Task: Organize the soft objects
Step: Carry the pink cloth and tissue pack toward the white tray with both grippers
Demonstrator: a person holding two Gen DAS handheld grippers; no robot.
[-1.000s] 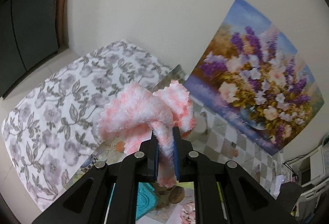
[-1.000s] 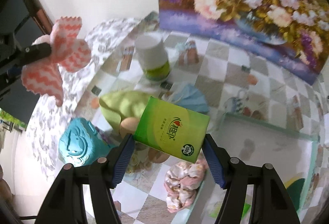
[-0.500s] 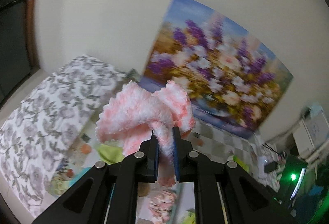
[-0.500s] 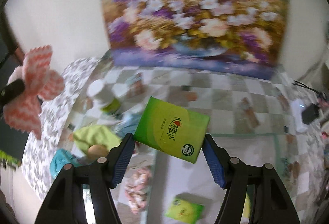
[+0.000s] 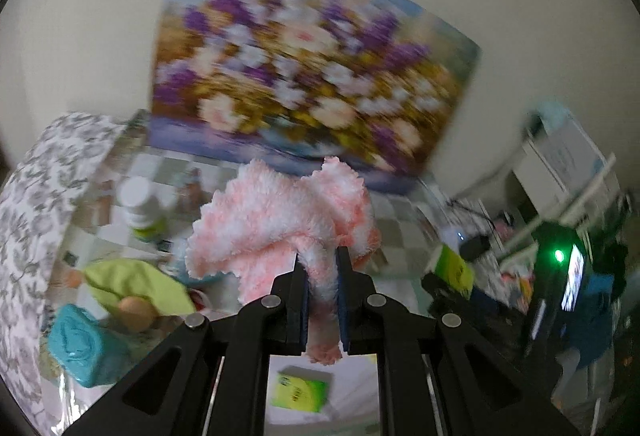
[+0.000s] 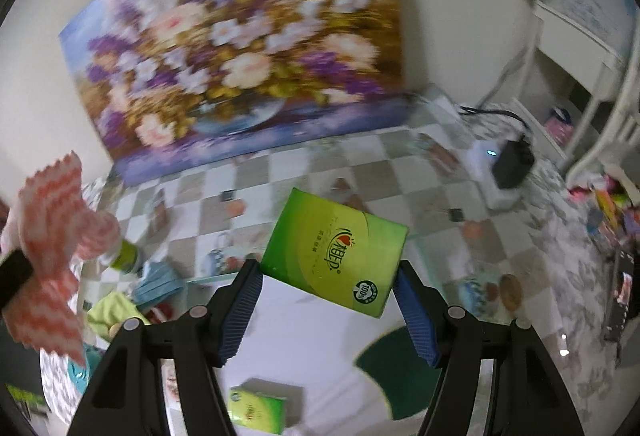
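Observation:
My left gripper (image 5: 322, 268) is shut on a fluffy pink and white cloth (image 5: 280, 220), held up in the air over the table. The same cloth (image 6: 48, 236) shows at the left edge of the right wrist view. My right gripper (image 6: 328, 284) is shut on a green tissue pack (image 6: 334, 252), pads on its two short sides, lifted above a white tray (image 6: 320, 348). A second green tissue pack (image 6: 258, 410) lies in that tray below; it also appears as the lying tissue pack (image 5: 300, 392) under the left gripper.
On the checkered tablecloth (image 6: 288, 188) at left lie a yellow-green cloth (image 5: 132, 280), a teal rolled towel (image 5: 80, 348), a blue mask (image 6: 156, 280) and a white jar with green label (image 5: 140, 208). A flower painting (image 6: 240, 48) leans on the wall. White shelving (image 6: 580, 36) stands right.
Both grippers have swung to the right and a little up with their loads, so the painting, the tray and the right-hand shelving have come into view. Neither grip has changed.

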